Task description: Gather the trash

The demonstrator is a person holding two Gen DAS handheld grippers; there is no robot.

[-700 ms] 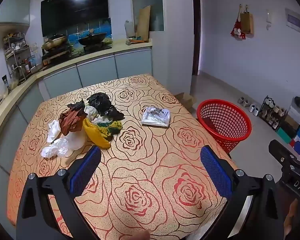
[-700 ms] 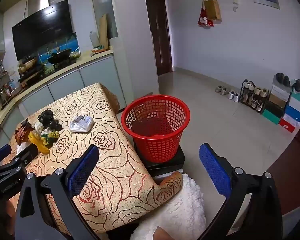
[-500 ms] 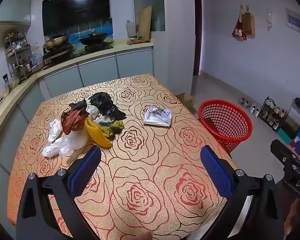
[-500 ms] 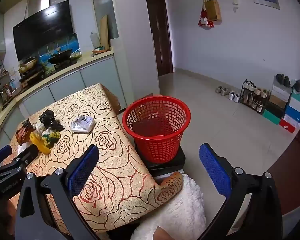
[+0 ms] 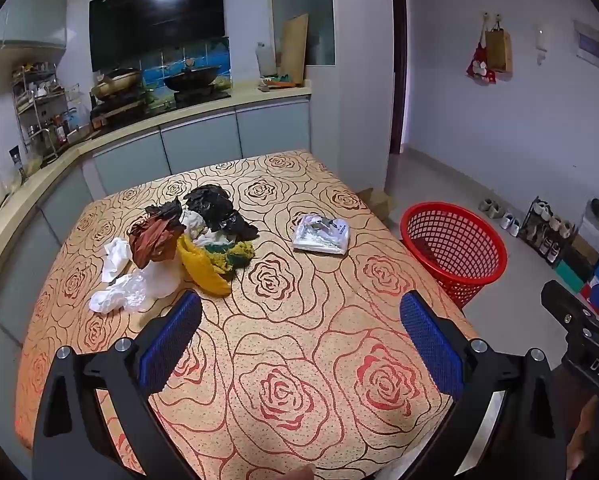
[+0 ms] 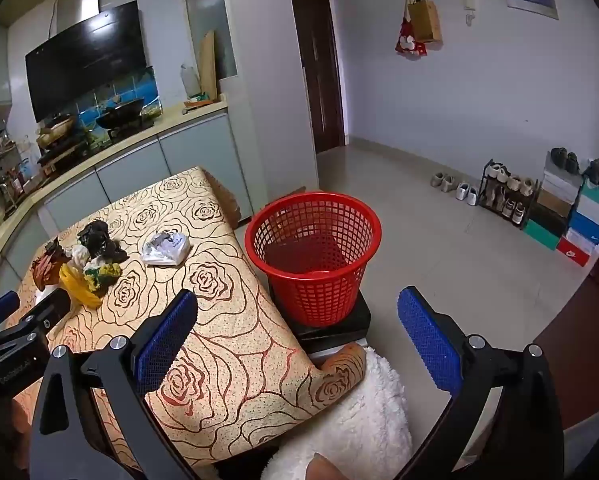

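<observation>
A heap of trash lies on the rose-patterned table (image 5: 299,360): a black bag (image 5: 219,210), a brown wrapper (image 5: 155,238), a yellow bag (image 5: 201,268) and white crumpled plastic (image 5: 119,292). A white printed packet (image 5: 321,234) lies apart to the right. Beside the table's right edge, a red mesh basket (image 6: 313,252) stands on a black box, and nothing shows inside it. My left gripper (image 5: 299,316) hovers open over the near part of the table, short of the heap. Off the table's corner my right gripper (image 6: 297,316) hangs open near the basket. Neither holds anything.
A kitchen counter (image 5: 179,120) with woks runs behind the table. A white fluffy cushion (image 6: 363,408) sits at the table's near corner. Shoe racks and boxes (image 6: 559,208) line the right wall across open tiled floor. A dark door (image 6: 315,60) is at the back.
Both views have shifted only slightly; the heap and basket sit a touch to the right in frame. Both grippers stay open and empty.
</observation>
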